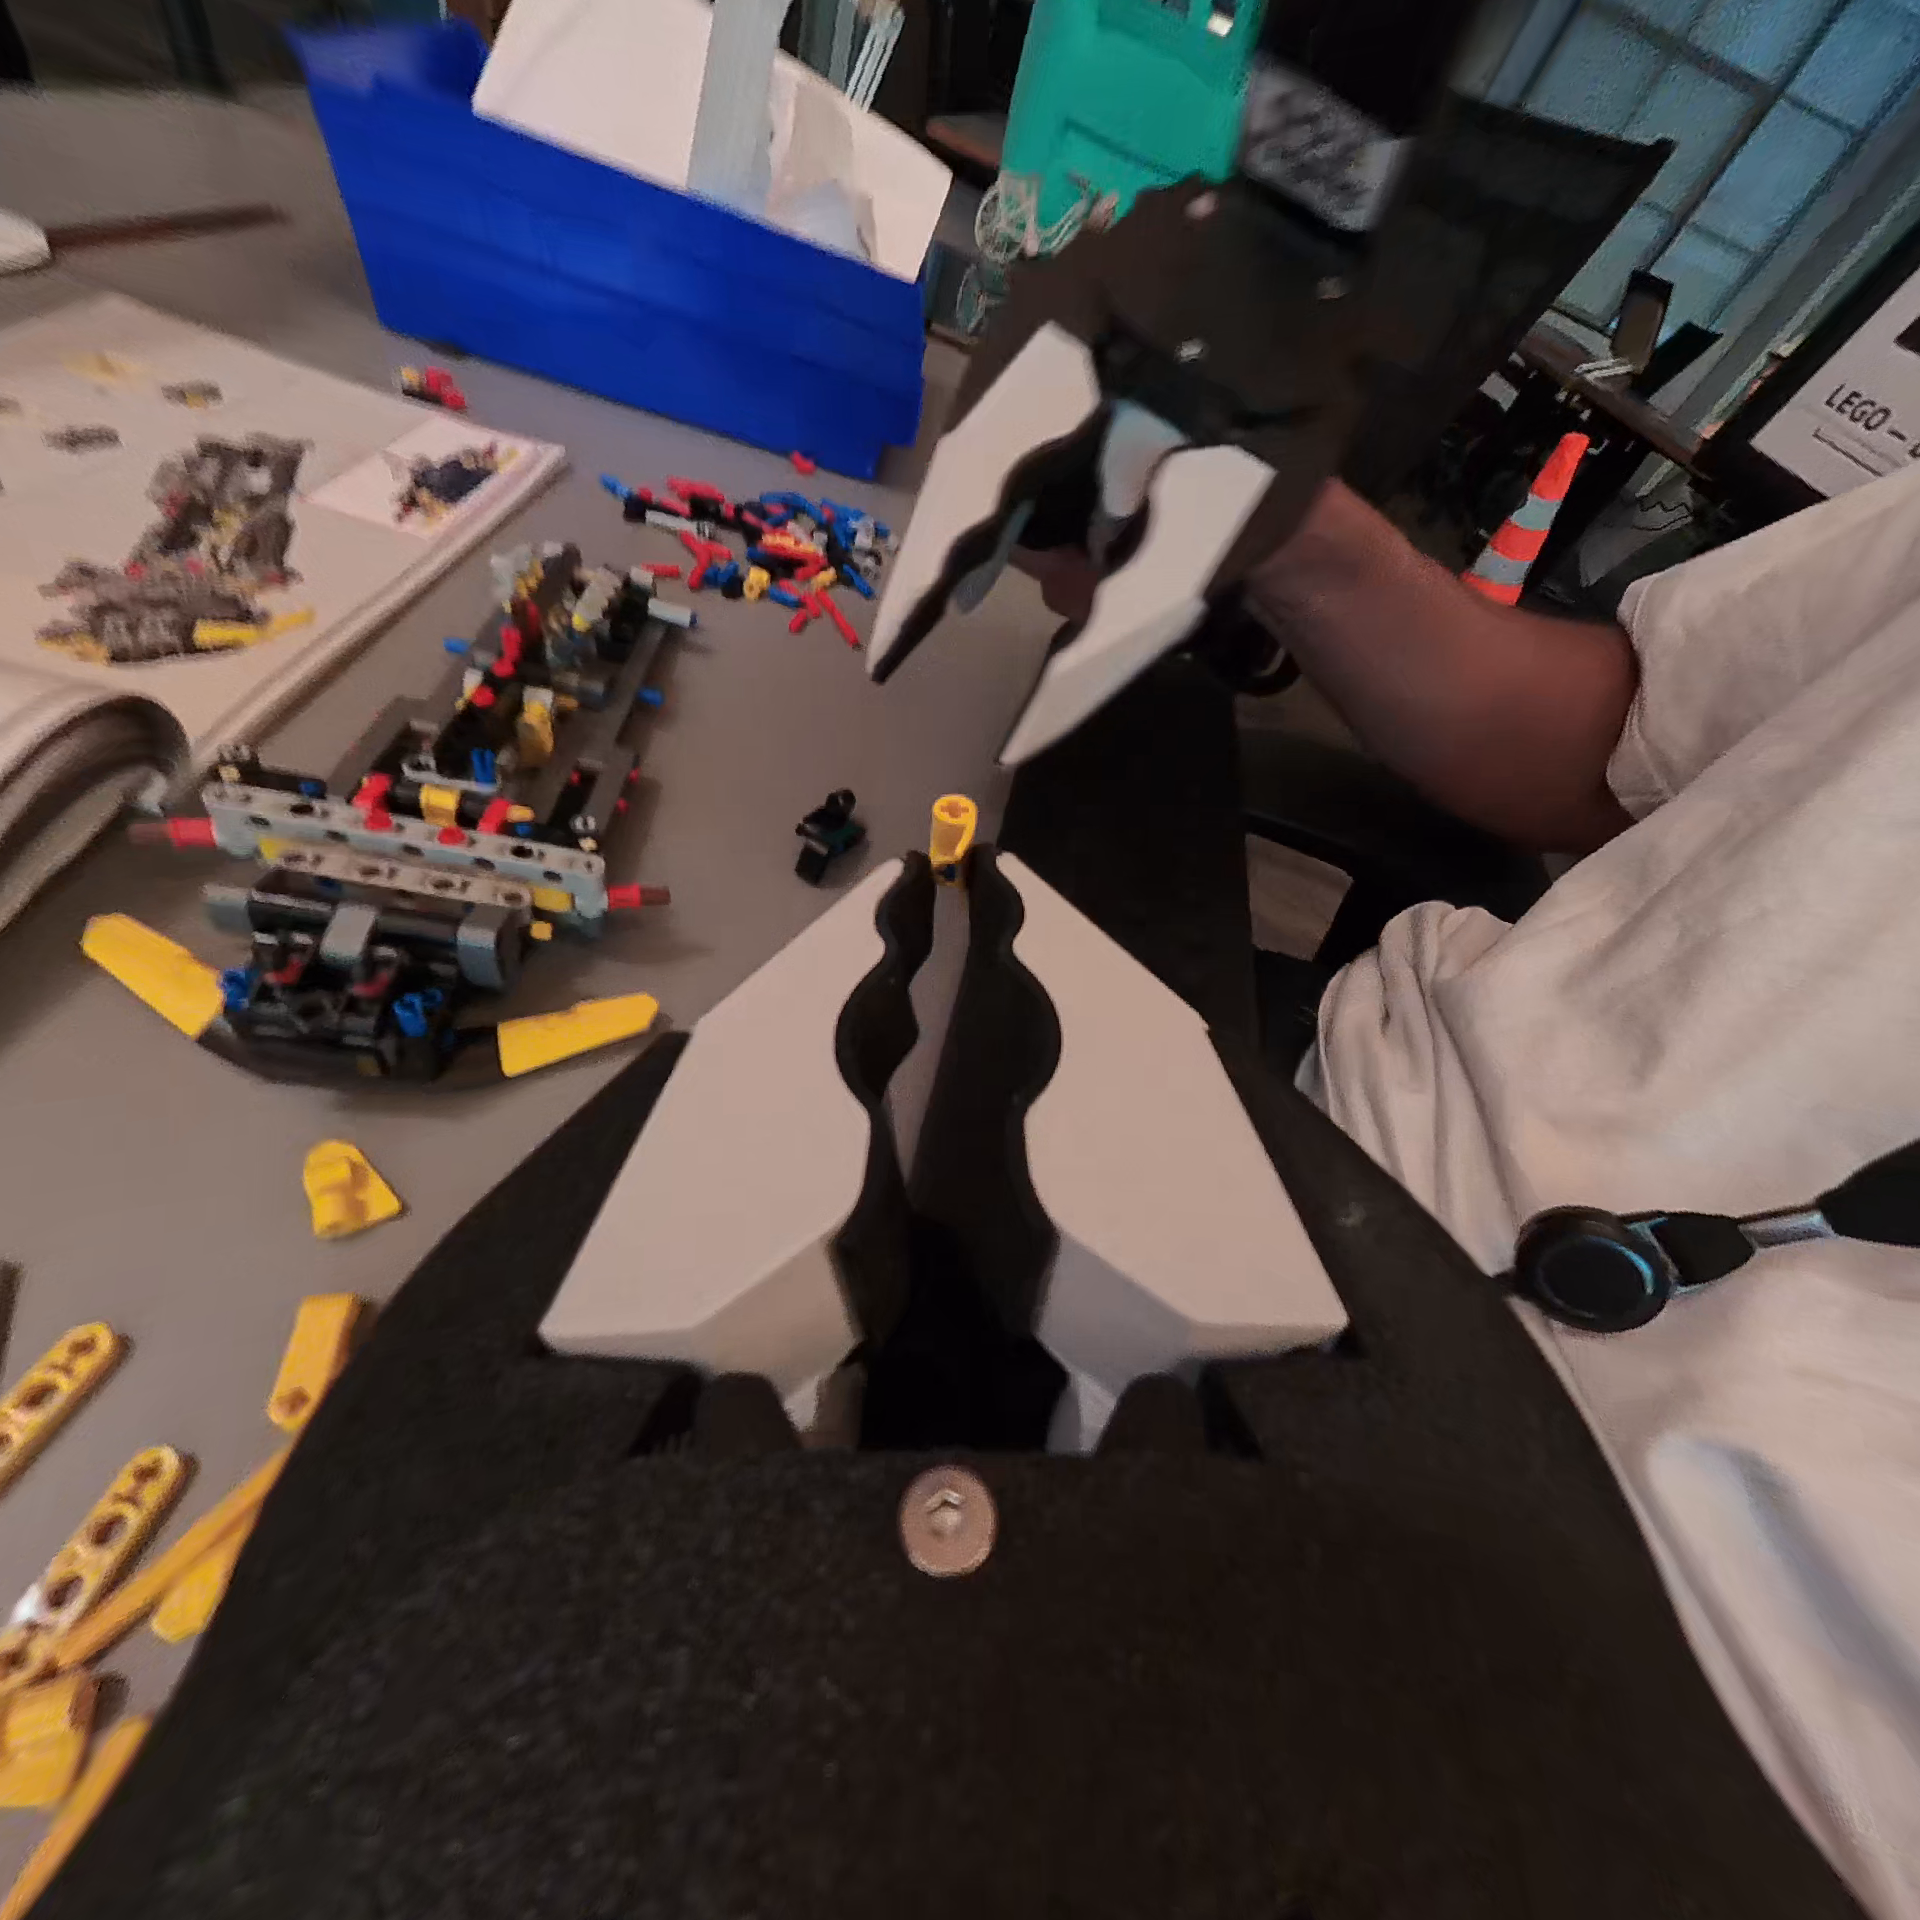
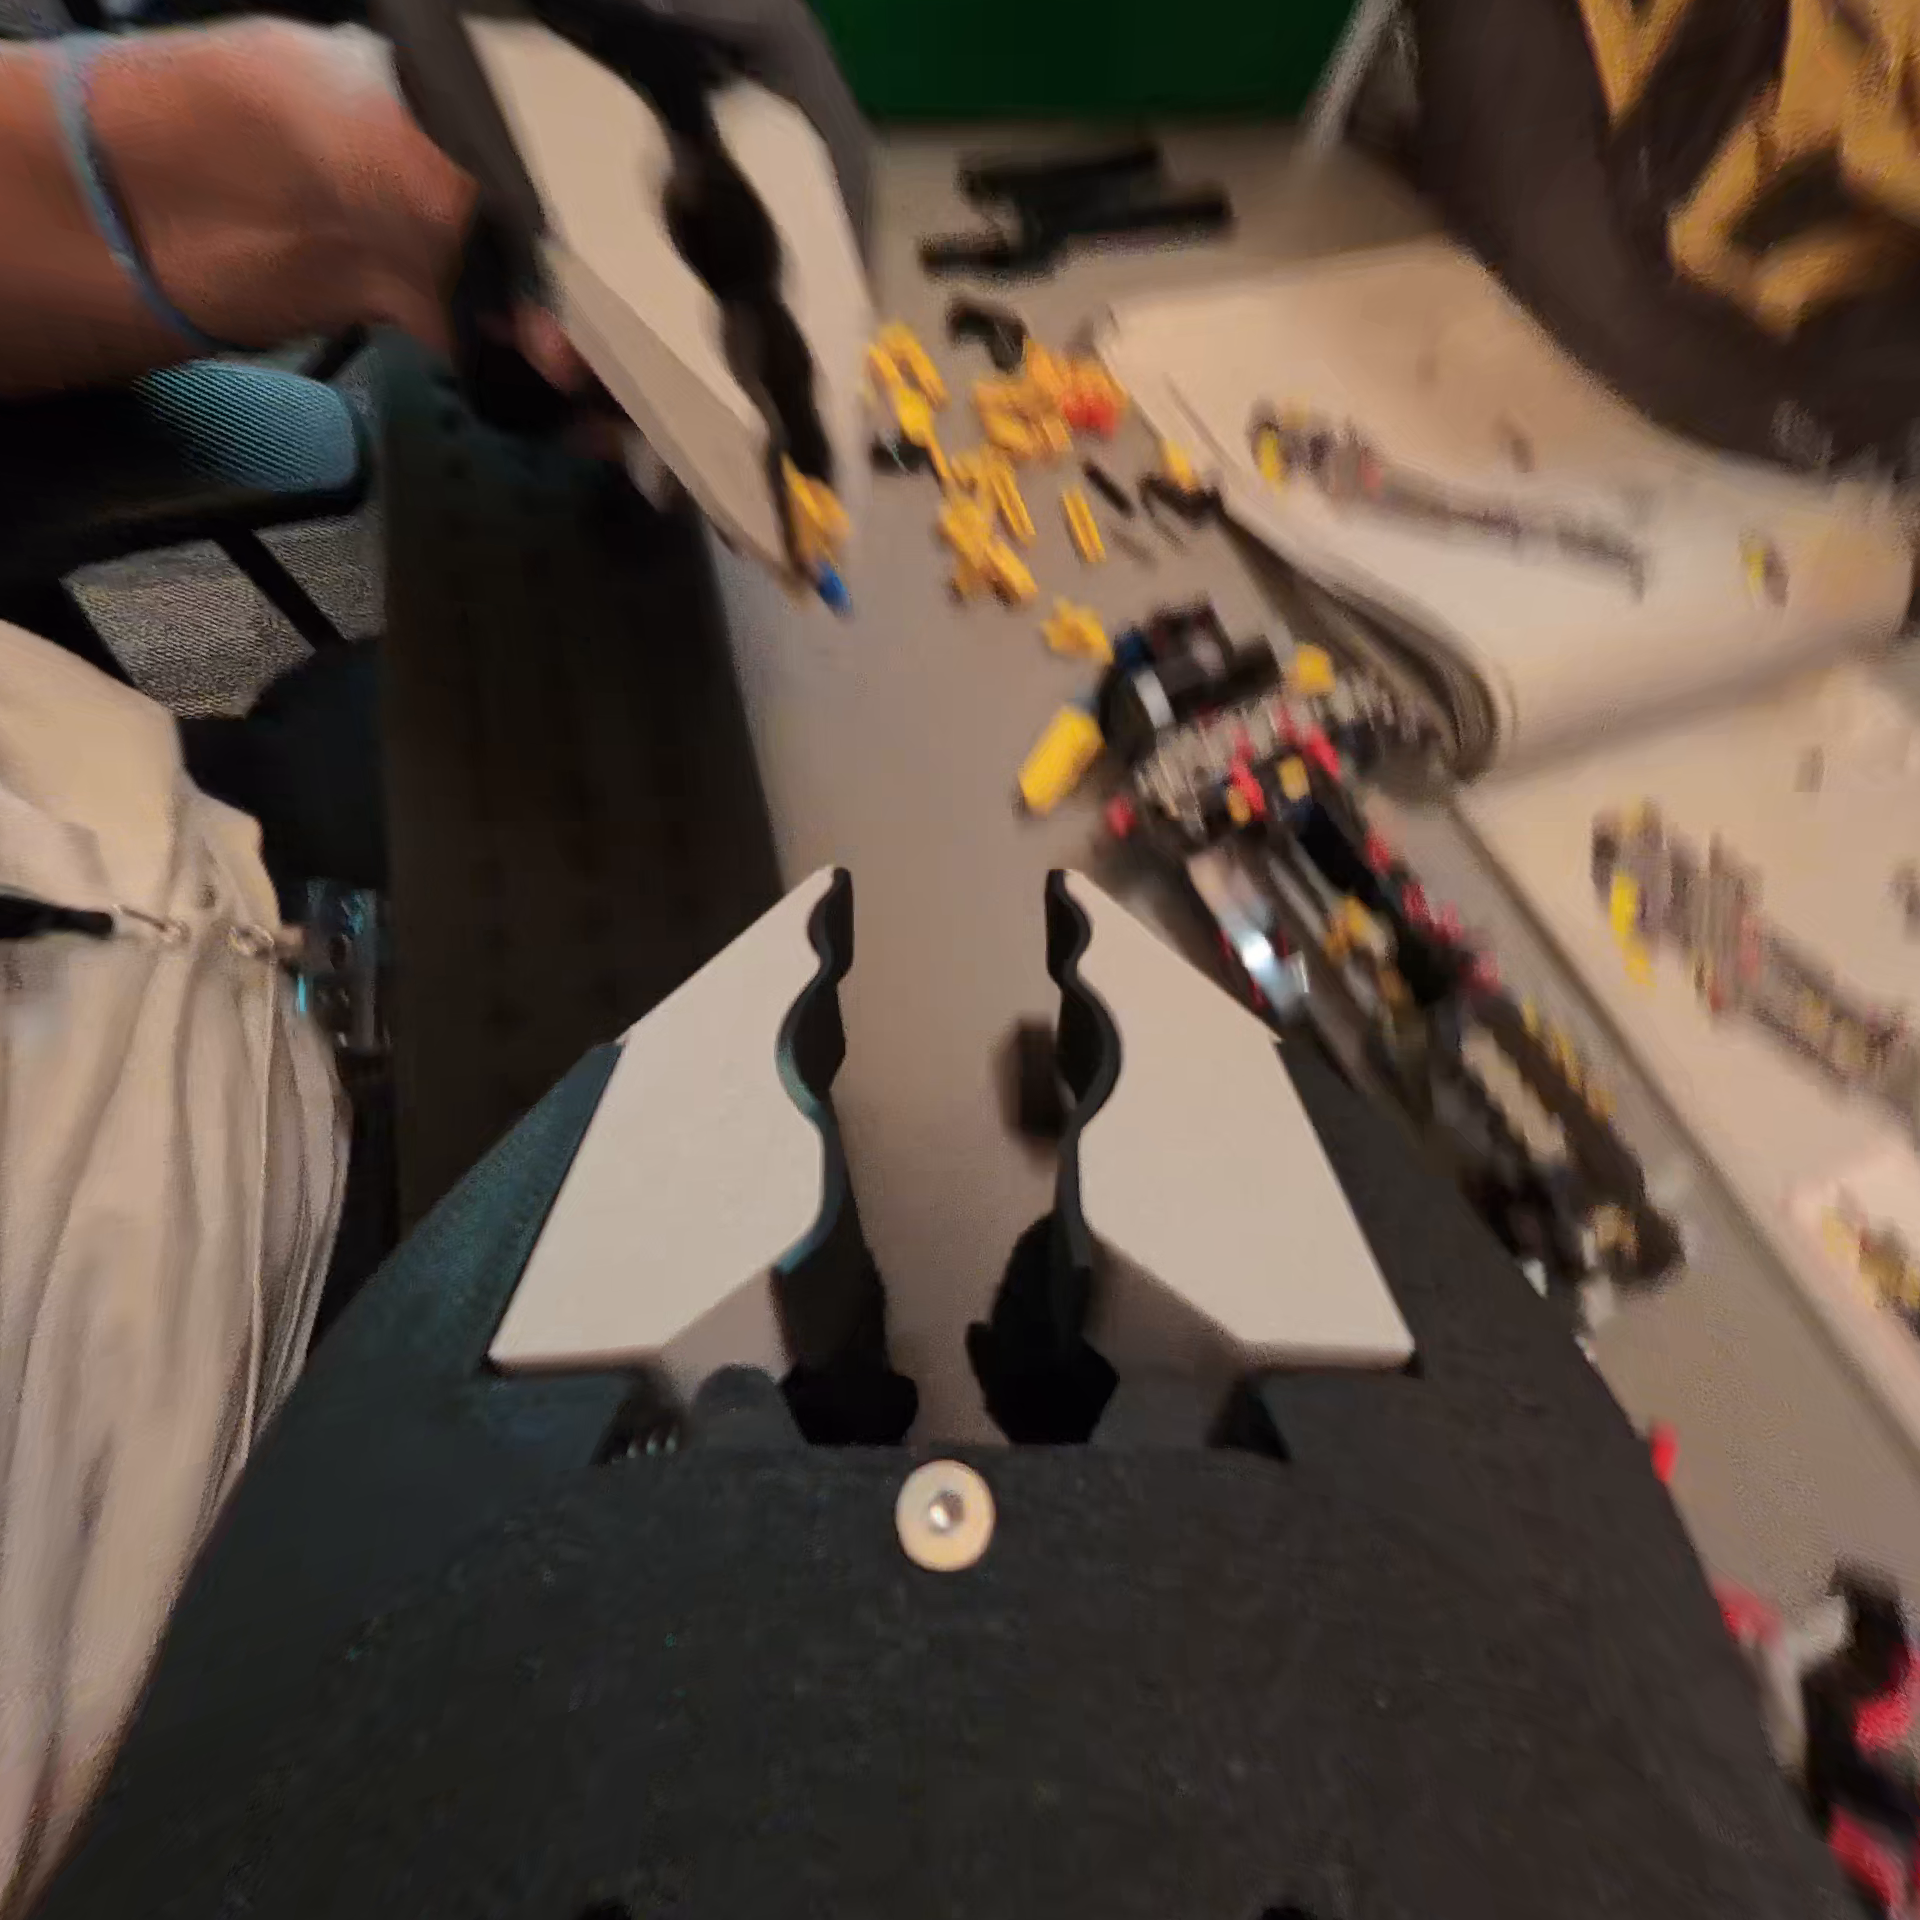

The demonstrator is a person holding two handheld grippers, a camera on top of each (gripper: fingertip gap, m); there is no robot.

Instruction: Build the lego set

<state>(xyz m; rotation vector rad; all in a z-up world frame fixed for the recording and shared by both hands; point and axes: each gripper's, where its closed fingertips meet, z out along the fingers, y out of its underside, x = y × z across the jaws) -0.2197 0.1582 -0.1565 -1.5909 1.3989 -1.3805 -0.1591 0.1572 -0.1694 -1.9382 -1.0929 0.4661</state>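
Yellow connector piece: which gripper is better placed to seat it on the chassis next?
Left, probably. The left gripper is already shut on the yellow connector piece, with the chassis just to its left. The right gripper is open, empty, and held higher.

Grey matte tabletop (image 1: 748,790) spread across the near scene. Far beyond it, a blue plastic bin (image 1: 623,260) stuffed with white paper. Far right, gridded glass window panes (image 1: 1704,114) giving pale blue daylight; below, an orange-and-grey striped traffic cone (image 1: 1527,520) beside dark shelving.
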